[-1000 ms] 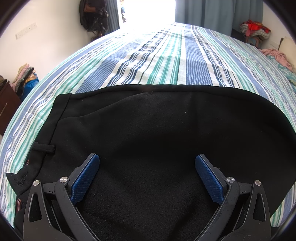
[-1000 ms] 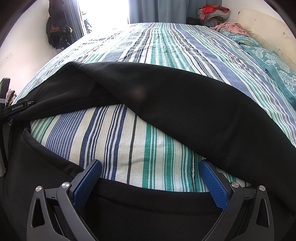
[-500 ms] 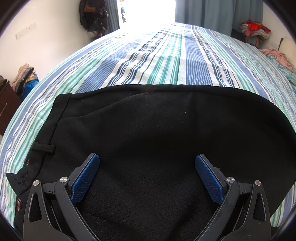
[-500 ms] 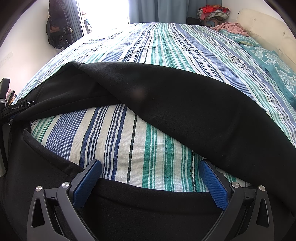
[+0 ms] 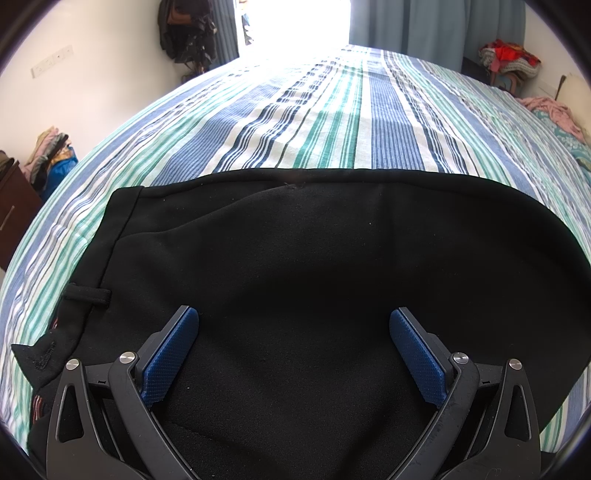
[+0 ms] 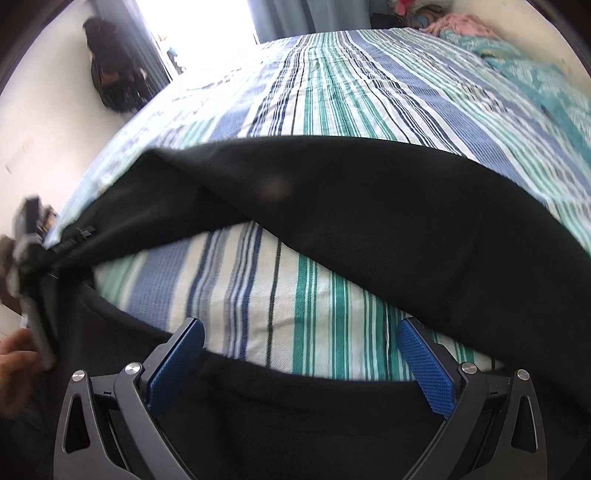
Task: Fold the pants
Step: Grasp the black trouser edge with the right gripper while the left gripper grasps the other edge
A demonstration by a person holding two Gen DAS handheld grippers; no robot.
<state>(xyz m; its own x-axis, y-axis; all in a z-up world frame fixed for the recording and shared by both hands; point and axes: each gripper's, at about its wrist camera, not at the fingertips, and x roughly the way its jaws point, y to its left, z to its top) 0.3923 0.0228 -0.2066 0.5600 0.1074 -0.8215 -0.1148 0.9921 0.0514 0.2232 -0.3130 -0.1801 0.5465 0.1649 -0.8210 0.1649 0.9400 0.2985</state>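
Black pants (image 5: 295,258) lie flat on the striped bed sheet (image 5: 332,122). The waistband with a belt loop (image 5: 86,295) is at the left. My left gripper (image 5: 293,325) is open, low over the seat of the pants, holding nothing. In the right wrist view the two pant legs (image 6: 369,206) spread apart with striped sheet (image 6: 277,295) between them. My right gripper (image 6: 301,334) is open over the near leg's edge (image 6: 295,398), empty. The left gripper and hand show at that view's left edge (image 6: 26,258).
The bed fills both views. A dark bag hangs on the wall (image 5: 188,29) by the bright doorway. Clothes are piled at far right (image 5: 509,59) and on the left floor (image 5: 51,147). A pink cloth and teal pillow (image 6: 517,62) lie at the bed's right side.
The right wrist view has swung and tilted, now blurred, with the bed shifted right. The left gripper has not moved. Both grippers stay open.
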